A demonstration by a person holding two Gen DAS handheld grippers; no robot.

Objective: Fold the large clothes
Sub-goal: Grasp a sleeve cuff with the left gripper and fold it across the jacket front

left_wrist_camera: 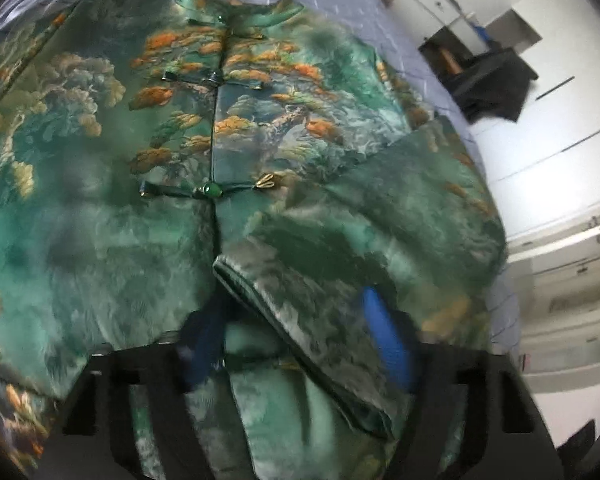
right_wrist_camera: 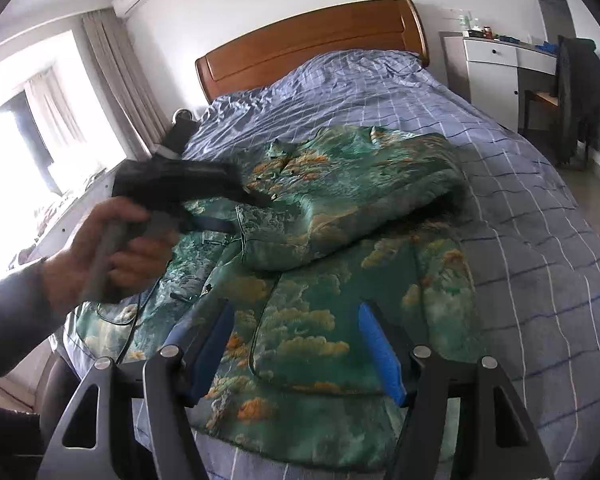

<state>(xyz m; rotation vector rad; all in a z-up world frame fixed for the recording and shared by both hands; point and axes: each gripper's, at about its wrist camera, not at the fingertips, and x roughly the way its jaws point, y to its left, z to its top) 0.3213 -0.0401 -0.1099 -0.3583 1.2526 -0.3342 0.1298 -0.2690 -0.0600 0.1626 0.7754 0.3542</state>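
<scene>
Lying across the bed (right_wrist_camera: 540, 200) at centre frame, a green jacket (right_wrist_camera: 340, 208) is seen face up, collar toward the headboard (right_wrist_camera: 312, 44) at twelve o'clock. At nine o'clock in the right wrist view, a hand (right_wrist_camera: 100, 248) is seen gripping the left gripper (right_wrist_camera: 256, 212), its tips brought down at the cuff of a sleeve (right_wrist_camera: 340, 216). That sleeve is already laid across the chest; judged from this, one fold is done, while the other sleeve and the body folds are left. In the left wrist view, the left jaws are half spread, the cuff edge (left_wrist_camera: 284, 312) lying between them; whether it is pinched cannot be told through the blur. Toward six o'clock, the right gripper (right_wrist_camera: 296, 344) is held over the hem (right_wrist_camera: 312, 360), jaws spread, nothing gripped. The cloth is glossy brocade, printed with orange trees and clouds, closed by frog buttons (left_wrist_camera: 212, 191), lightly puffed where doubled.
</scene>
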